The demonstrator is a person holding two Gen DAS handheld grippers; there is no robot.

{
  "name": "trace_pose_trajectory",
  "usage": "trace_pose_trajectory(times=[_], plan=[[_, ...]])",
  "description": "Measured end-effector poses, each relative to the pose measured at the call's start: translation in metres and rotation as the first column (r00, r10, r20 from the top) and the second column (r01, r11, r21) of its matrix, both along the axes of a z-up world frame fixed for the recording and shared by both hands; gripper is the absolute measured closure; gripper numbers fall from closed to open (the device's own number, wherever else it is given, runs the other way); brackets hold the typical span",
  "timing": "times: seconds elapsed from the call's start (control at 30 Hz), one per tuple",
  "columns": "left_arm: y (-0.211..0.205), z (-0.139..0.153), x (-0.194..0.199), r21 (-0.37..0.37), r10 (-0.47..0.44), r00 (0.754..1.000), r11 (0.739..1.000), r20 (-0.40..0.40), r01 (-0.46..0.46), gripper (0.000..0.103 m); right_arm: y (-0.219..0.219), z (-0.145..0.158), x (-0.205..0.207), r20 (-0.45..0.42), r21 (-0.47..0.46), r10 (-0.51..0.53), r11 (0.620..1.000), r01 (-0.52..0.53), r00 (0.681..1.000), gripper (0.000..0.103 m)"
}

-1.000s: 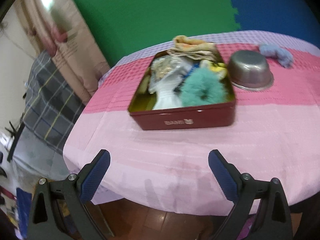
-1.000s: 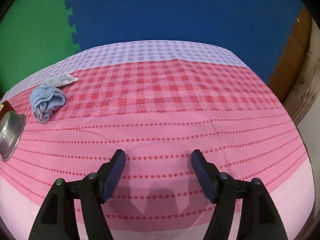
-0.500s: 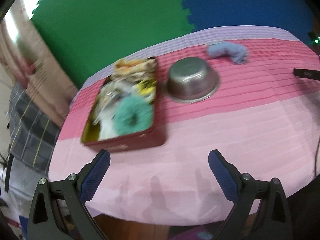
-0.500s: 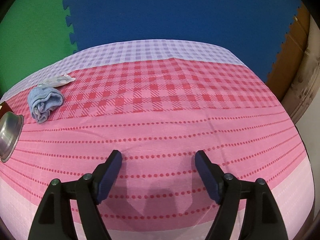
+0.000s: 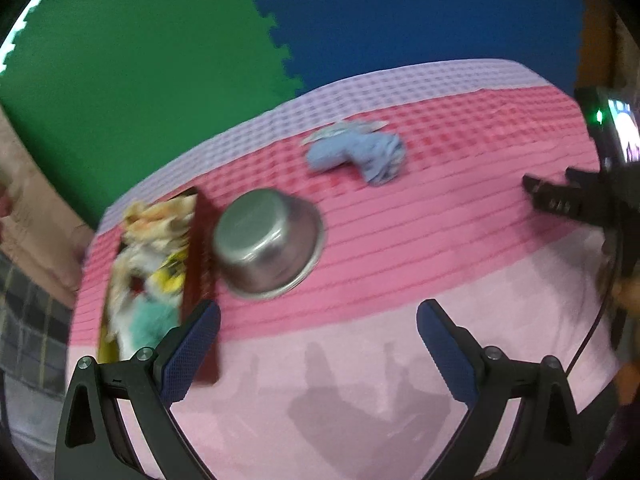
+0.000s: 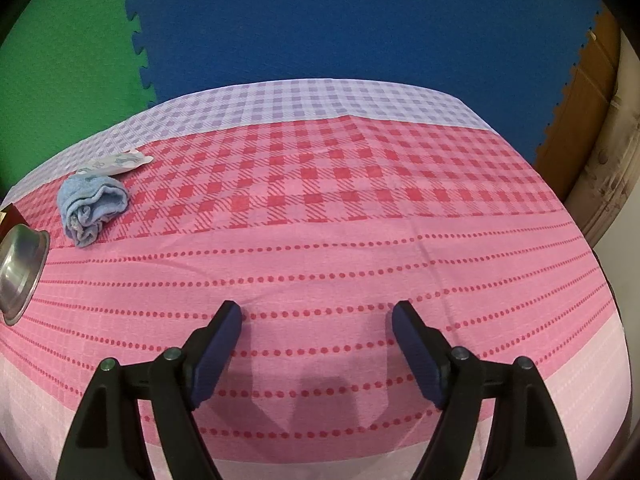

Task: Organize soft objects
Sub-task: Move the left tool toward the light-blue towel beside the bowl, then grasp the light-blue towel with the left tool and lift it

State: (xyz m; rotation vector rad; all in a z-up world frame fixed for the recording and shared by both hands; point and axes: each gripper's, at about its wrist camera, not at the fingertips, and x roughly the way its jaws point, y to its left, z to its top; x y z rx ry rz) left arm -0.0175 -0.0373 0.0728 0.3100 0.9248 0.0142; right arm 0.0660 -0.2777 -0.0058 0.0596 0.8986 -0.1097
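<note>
A crumpled light blue cloth (image 5: pixel 356 154) (image 6: pixel 90 204) lies on the pink checked tablecloth, far ahead of both grippers. A dark red tin (image 5: pixel 198 256) at the left of the left wrist view holds soft items, among them a teal fluffy piece (image 5: pixel 150 322) and an orange cloth (image 5: pixel 160 216). My left gripper (image 5: pixel 318 308) is open and empty, hovering over the table's near side, with the tin by its left finger. My right gripper (image 6: pixel 317 308) hangs over bare tablecloth; its jaws are opening and nothing is between them.
An upturned steel bowl (image 5: pixel 266 244) (image 6: pixel 18 268) sits between the tin and the blue cloth. A white wrapper (image 6: pixel 116 162) lies just behind the cloth. The right gripper's tool (image 5: pixel 560 200) shows at the right edge of the left wrist view. Green and blue foam mats stand behind the table.
The left wrist view has swung right: the tin slid to the picture's left, the bowl and blue cloth came toward the middle. The right gripper's jaws spread wider; that hand stayed put.
</note>
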Motion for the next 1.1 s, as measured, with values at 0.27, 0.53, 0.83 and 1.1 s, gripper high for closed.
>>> trace_pose_trajectory(times=[0.27, 0.53, 0.83, 1.1], plan=[[-0.002, 0.003, 0.084, -0.256, -0.004, 0.992, 0.966, -0.127, -0.029, 0.005, -0.001, 0.001, -0.002, 0.006, 0.021, 0.002, 1.000, -0.002, 1.000, 0.020], [0.004, -0.013, 0.154, -0.437, 0.017, 0.966, 0.890, -0.256, -0.131, 0.005, -0.004, 0.003, -0.008, 0.021, 0.060, -0.006, 0.998, 0.005, 1.000, 0.018], [0.023, -0.043, 0.194, -0.525, 0.105, 0.928, 0.799, -0.358, -0.293, 0.006, -0.006, 0.005, -0.011, 0.039, 0.105, -0.005, 0.994, 0.000, 0.999, 0.018], [0.016, -0.059, 0.224, -0.535, 0.127, 0.911, 0.775, -0.392, -0.338, 0.006, -0.007, 0.005, -0.013, 0.048, 0.131, -0.003, 0.991, -0.004, 0.999, 0.018]])
